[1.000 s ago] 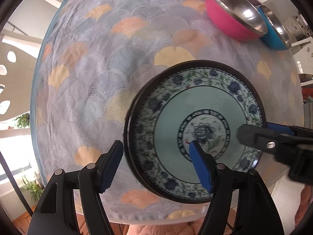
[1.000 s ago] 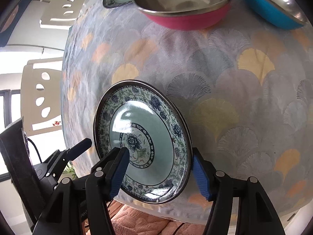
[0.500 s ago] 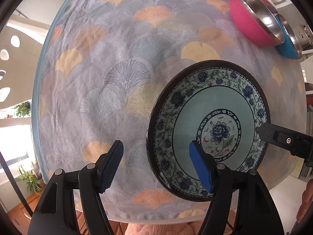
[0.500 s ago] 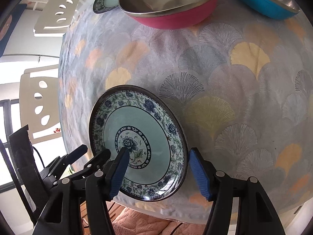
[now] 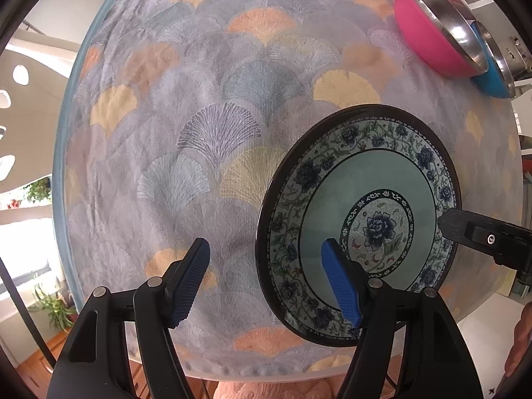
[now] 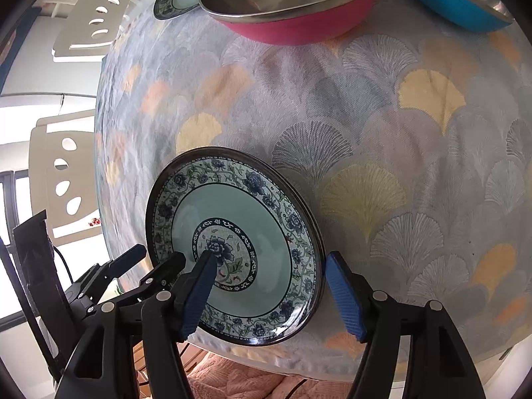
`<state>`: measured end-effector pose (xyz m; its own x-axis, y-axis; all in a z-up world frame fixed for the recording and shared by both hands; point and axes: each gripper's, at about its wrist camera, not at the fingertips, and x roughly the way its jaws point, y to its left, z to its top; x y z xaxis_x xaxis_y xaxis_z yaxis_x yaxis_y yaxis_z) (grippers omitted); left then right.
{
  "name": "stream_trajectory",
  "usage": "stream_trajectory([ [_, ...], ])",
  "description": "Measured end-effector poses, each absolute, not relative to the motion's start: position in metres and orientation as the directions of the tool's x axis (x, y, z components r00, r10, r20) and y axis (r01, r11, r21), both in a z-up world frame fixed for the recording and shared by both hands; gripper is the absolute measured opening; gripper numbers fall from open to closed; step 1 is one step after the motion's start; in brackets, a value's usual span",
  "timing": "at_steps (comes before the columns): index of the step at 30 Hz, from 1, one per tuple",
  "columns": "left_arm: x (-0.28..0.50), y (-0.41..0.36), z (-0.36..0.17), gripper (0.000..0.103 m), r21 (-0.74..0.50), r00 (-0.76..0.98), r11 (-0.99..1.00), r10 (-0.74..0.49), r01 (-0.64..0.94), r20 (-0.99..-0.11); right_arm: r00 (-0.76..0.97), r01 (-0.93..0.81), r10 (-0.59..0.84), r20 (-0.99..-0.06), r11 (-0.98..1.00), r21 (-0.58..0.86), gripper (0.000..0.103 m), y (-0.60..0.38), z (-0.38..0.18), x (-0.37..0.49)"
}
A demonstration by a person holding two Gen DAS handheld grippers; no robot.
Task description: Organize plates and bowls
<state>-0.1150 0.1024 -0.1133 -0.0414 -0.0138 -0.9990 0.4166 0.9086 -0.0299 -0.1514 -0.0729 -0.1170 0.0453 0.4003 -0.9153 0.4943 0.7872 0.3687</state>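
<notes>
Round table covered by a cloth printed with overlapping fan shapes in grey-blue, lilac, yellow and peach; a teal edge runs along its rim. Beyond the table's far left side stand pale chairs whose backrests are pierced by oval cut-outs; a second such chair stands farther along the same side. Behind these chairs, a window admits strong, overexposed daylight. Below the table's left rim, potted green plants stand on a reddish wooden floor. Under the table's near edge lies a quilted pink fabric. To its right, pale floor.
</notes>
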Motion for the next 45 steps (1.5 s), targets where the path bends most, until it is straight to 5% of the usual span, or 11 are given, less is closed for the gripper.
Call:
stream_trajectory([
  [22,-0.072,0.090,-0.135,0.079,-0.048,-0.076,0.907,-0.018,0.418,-0.997,0.006,0.530,0.389,-0.921,0.780,0.333,0.067,-0.081,-0.136,-0.153],
  [32,-0.054,0.093,-0.145,0.087,-0.061,-0.089,0.916,-0.028,0.397,-0.996,0.048,0.482,0.428,-0.903,0.782,0.396,0.100,-0.071,-0.145,-0.153],
  [45,-0.055,0.112,-0.154,0.095,-0.086,-0.101,0.924,-0.051,0.374,-0.994,0.021,0.423,0.399,-0.917,0.827,0.370,0.103,-0.056,-0.150,-0.145],
])
